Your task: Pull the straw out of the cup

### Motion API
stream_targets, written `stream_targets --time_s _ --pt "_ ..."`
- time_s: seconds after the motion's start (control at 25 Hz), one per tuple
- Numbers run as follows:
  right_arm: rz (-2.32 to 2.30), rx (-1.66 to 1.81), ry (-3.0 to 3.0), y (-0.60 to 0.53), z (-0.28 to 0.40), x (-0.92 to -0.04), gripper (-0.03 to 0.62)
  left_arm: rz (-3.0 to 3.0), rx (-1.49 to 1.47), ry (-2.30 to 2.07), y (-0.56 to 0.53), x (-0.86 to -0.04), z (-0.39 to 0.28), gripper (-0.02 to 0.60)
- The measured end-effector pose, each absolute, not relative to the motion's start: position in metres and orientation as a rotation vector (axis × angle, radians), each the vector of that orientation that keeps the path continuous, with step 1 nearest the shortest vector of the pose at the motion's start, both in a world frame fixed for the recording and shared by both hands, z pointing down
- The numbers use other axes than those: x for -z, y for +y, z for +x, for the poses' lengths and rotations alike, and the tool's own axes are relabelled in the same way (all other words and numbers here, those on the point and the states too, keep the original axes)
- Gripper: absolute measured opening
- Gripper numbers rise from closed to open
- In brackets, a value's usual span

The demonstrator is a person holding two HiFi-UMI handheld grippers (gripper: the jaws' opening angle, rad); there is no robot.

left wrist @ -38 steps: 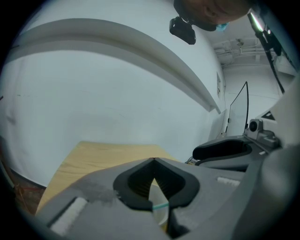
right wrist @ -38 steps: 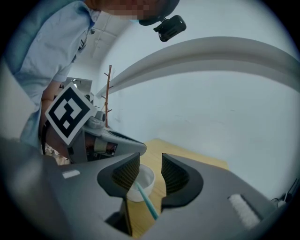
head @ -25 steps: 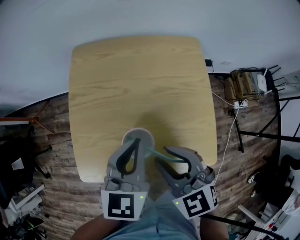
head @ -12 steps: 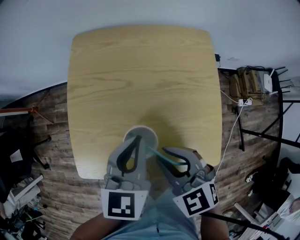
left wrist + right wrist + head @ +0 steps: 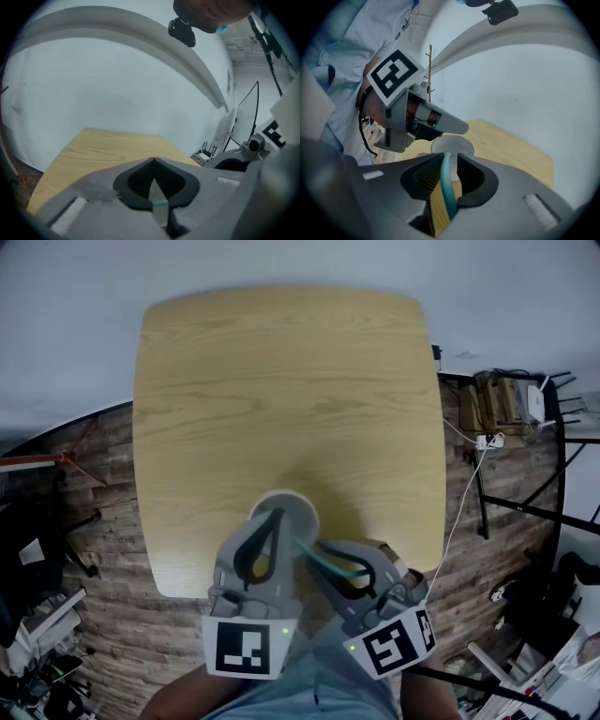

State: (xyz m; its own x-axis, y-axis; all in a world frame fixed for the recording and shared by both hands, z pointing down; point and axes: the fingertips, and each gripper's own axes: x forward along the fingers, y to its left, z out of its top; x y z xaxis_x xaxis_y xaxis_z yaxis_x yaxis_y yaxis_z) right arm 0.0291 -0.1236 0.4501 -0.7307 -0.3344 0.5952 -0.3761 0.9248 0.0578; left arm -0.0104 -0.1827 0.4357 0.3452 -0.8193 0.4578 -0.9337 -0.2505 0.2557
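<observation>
A white cup [image 5: 289,506] stands near the front edge of the wooden table [image 5: 281,381]. My left gripper [image 5: 273,518] is shut on the cup's rim, and a sliver of white cup wall [image 5: 157,199] shows between its pads. A teal straw [image 5: 314,557] leans out of the cup toward my right gripper [image 5: 323,554]. In the right gripper view the straw [image 5: 447,187] runs between the jaws of the right gripper [image 5: 450,158]. Those jaws have just been closing around it, with a small gap still showing at one pad. The cup [image 5: 452,146] sits just beyond.
A low shelf with a router and cables [image 5: 502,399] stands on the wood floor right of the table. Clutter [image 5: 37,634] lies on the floor at the left. The person's light shirt [image 5: 309,690] fills the bottom edge. A white wall [image 5: 117,93] rises behind the table.
The right gripper's jaws have narrowed around the straw and the gripper has sunk slightly toward the cup. The left gripper keeps its hold on the cup.
</observation>
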Motion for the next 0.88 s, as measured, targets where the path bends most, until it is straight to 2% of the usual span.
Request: stream_targets --time_s 0.12,0.2,0.6,0.76,0.88 --pt "0.493 -0.096 -2.461 -0.122 0.026 -0.449 0.105 2.127 -0.314 -1.528 -0.182 -0.436 -0.012 0.02" --pt "0.482 -0.1 -2.459 -0.12 0.024 -0.45 0.138 2.129 -0.316 -1.526 -0.182 -0.436 -0.013 0.02" --pt "0.433 -0.088 -2.448 -0.112 0.019 -0.452 0.132 2.133 -0.315 -1.526 -0.18 -0.435 -0.016 0.02" --pt "0.404 -0.093 -2.455 -0.107 0.015 -0.451 0.172 2.127 -0.319 -1.532 -0.178 -0.434 -0.018 0.02" --pt "0.405 -0.066 -2.46 -0.106 0.013 -0.448 0.17 2.125 -0.318 -1.537 -0.176 -0.434 -0.02 0.02"
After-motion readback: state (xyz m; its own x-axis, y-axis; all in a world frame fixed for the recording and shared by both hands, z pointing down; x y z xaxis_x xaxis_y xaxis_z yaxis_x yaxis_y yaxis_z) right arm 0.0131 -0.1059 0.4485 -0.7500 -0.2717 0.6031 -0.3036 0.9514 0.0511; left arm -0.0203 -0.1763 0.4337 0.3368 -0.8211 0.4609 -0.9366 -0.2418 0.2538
